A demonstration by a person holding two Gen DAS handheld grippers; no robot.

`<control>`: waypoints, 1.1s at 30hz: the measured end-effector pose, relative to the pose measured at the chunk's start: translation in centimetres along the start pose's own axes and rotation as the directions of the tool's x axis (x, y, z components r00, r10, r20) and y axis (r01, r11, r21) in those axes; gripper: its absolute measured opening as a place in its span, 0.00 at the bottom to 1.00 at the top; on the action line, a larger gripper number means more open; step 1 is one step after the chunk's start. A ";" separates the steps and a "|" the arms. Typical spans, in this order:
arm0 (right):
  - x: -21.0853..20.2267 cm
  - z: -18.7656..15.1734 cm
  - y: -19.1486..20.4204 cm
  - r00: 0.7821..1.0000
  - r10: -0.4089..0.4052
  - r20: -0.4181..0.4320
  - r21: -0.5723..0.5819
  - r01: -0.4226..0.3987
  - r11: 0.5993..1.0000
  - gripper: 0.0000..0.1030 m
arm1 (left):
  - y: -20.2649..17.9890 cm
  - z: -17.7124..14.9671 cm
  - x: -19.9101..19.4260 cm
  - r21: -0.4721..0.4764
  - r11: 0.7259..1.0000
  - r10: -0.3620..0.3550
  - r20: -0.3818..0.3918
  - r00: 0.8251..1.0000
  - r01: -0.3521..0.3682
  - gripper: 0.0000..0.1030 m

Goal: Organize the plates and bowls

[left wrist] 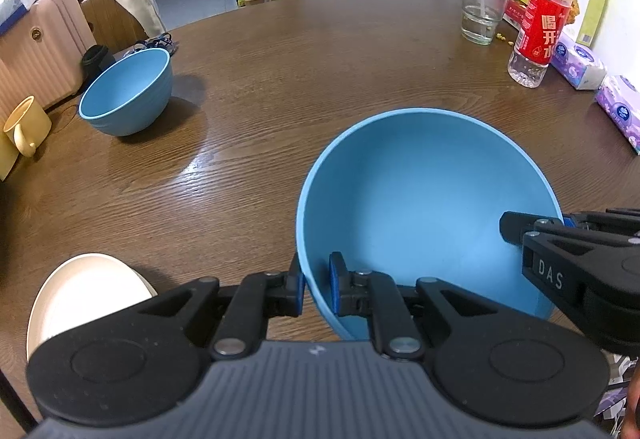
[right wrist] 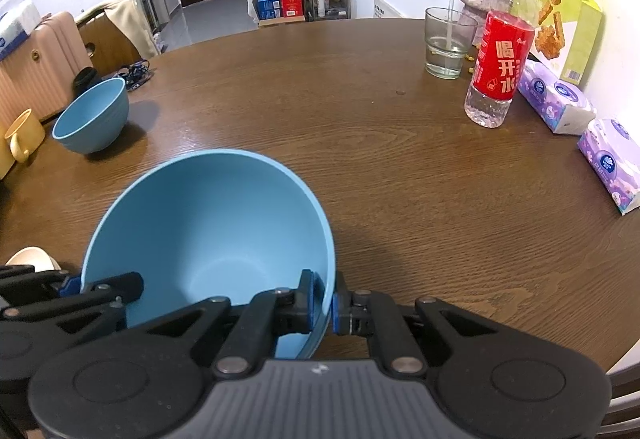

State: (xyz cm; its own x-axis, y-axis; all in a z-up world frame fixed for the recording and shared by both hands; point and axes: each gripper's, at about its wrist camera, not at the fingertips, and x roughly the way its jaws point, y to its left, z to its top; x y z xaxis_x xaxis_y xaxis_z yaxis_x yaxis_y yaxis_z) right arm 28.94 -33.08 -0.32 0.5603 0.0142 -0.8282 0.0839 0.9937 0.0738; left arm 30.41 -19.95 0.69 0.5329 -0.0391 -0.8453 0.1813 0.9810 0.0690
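A large blue bowl (left wrist: 424, 195) (right wrist: 208, 223) is held over the brown table near its front edge. My left gripper (left wrist: 318, 289) straddles the bowl's left rim, one pad outside and one inside, with a small gap showing. My right gripper (right wrist: 325, 301) is shut on the bowl's right rim and also shows in the left wrist view (left wrist: 520, 235). A second, smaller blue bowl (left wrist: 127, 91) (right wrist: 93, 115) stands at the far left of the table. A cream plate (left wrist: 84, 295) (right wrist: 30, 257) lies at the front left.
A yellow mug (left wrist: 25, 127) (right wrist: 22, 137) stands at the left edge. A glass (right wrist: 447, 43), a red-labelled water bottle (right wrist: 500, 63), tissue packs (right wrist: 554, 99), a snack box and a vase line the right back. A suitcase and chair stand beyond the table's left.
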 end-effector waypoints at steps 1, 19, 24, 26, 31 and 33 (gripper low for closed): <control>0.0 0.0 0.0 1.000 0.000 -0.001 -0.001 0.000 1.000 0.08 | 0.0 0.0 0.0 0.000 1.000 0.001 0.000 1.000 -0.001 0.12; 0.1 0.0 0.1 1.000 -0.006 0.002 -0.012 0.006 1.000 0.08 | 0.2 -0.2 0.2 0.000 1.000 -0.001 -0.005 1.000 0.001 0.13; 0.1 0.0 -0.2 1.000 0.000 0.006 -0.006 0.000 1.000 0.13 | 0.3 -0.3 0.0 -0.004 1.000 -0.008 0.015 1.000 0.008 0.14; 0.2 0.0 -0.5 1.000 0.004 0.007 0.005 -0.004 1.000 0.13 | 0.5 -0.4 -0.1 -0.009 1.000 -0.013 0.026 1.000 0.013 0.14; 0.3 -0.2 -1.4 1.000 0.021 0.011 0.036 -0.021 0.999 0.18 | 0.9 -0.7 0.1 -0.018 1.000 -0.015 0.025 1.000 0.015 0.18; 0.1 -0.1 -1.6 0.999 0.025 0.019 0.046 -0.026 0.999 0.20 | 1.0 -0.7 0.1 -0.019 1.000 -0.012 0.029 1.000 0.013 0.22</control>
State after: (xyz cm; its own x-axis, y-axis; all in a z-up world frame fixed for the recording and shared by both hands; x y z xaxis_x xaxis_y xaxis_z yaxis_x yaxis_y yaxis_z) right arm 28.77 -34.68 -0.62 0.5781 0.0374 -0.8151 0.1069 0.9869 0.1211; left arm 30.07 -18.89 0.32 0.5542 -0.0567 -0.8305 0.1722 0.9839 0.0478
